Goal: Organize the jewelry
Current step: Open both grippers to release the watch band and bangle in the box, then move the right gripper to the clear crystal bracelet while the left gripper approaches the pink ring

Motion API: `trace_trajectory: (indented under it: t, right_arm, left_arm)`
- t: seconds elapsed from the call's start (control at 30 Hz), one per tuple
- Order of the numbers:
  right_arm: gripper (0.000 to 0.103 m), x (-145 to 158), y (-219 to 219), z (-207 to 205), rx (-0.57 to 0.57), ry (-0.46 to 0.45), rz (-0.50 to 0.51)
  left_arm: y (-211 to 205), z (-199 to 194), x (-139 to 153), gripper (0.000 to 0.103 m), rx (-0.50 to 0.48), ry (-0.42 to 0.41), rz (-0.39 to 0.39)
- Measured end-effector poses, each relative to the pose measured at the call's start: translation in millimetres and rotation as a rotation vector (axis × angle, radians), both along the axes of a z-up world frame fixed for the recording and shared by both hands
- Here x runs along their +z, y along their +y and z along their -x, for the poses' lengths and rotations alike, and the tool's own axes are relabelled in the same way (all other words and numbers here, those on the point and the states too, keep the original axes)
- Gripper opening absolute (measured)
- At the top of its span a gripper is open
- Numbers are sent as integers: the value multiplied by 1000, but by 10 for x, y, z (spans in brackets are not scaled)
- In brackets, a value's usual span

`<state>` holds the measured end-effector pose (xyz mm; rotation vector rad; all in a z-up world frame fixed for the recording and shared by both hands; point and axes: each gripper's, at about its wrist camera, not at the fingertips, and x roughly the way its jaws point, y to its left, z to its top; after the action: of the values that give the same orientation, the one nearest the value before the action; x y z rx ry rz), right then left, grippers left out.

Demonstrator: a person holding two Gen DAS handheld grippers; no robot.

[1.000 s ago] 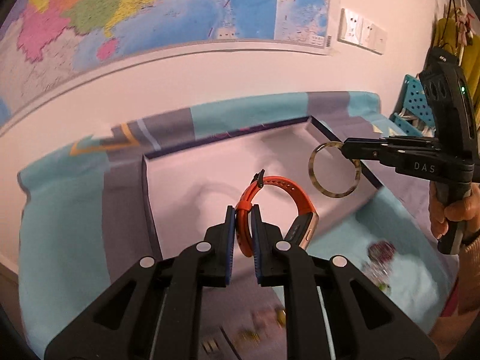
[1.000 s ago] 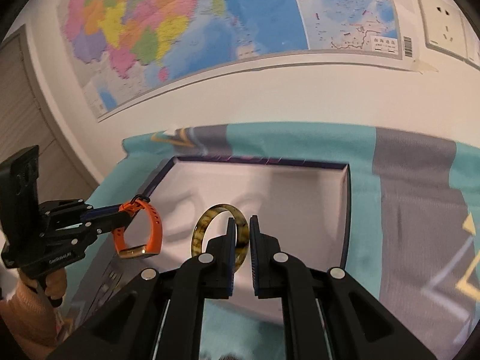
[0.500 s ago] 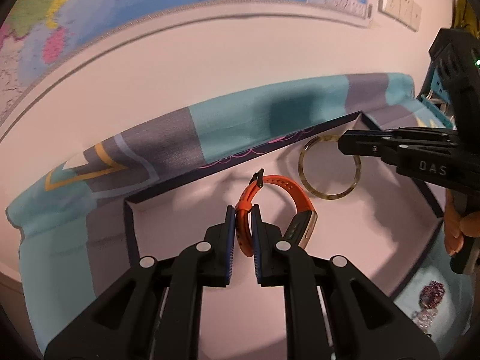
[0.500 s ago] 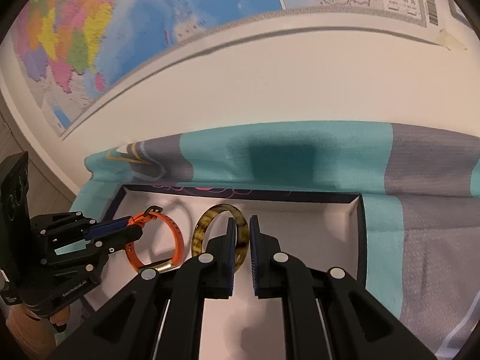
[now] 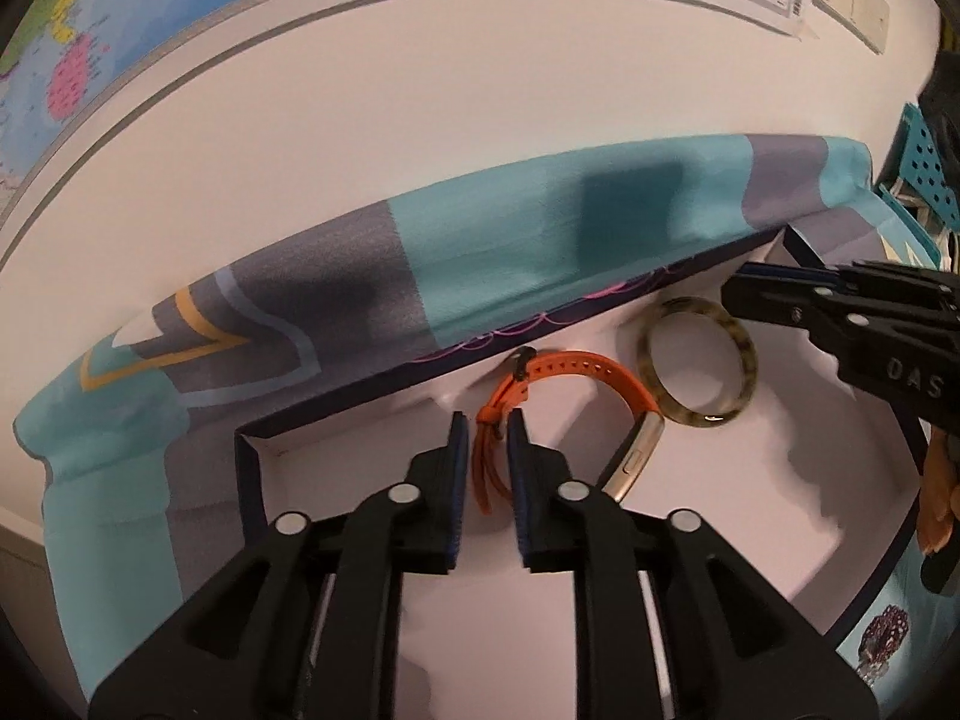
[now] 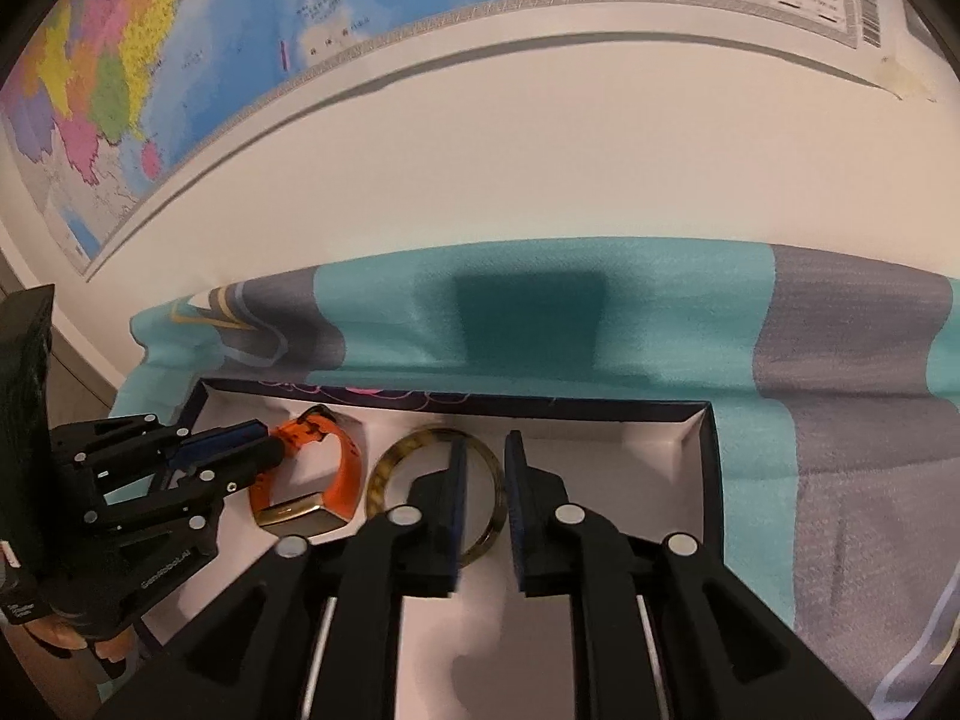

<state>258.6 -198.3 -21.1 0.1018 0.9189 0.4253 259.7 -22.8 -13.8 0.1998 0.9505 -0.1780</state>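
An orange watch band with a gold body (image 5: 576, 378) (image 6: 336, 480) lies in the white-lined tray (image 5: 690, 540) (image 6: 660, 438) near its far wall. My left gripper (image 5: 486, 438) (image 6: 264, 450) is open, its jaws parted on either side of the strap. A tortoiseshell bangle (image 5: 699, 372) (image 6: 408, 462) lies next to the band in the tray. My right gripper (image 6: 483, 462) (image 5: 738, 294) is open around the bangle's edge, jaws apart.
The tray has a dark rim and sits on a teal and grey cloth (image 6: 660, 324) against a white wall with a map (image 6: 180, 60). A dark beaded piece (image 5: 885, 642) lies on the cloth outside the tray. A teal perforated basket (image 5: 927, 174) stands at far right.
Both grippers lowered their pieces into the tray and opened. The band and the bangle now rest in the tray, released.
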Motion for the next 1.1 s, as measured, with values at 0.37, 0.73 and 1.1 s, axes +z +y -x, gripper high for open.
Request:
trace_trajectory:
  t: [0.37,0.73,1.1]
  right_arm:
    - [41,345,-349,851,110,-114,-78]
    - [42,137,-595,1899,246,-76,-5]
    - [41,32,-338,2451,385,-74,3]
  left_arm:
    - [229,797,410,47,10,-167,123]
    - [363,1906,483,57,-11,-230,222]
    - [214,2435,150,65,-48,-180,227]
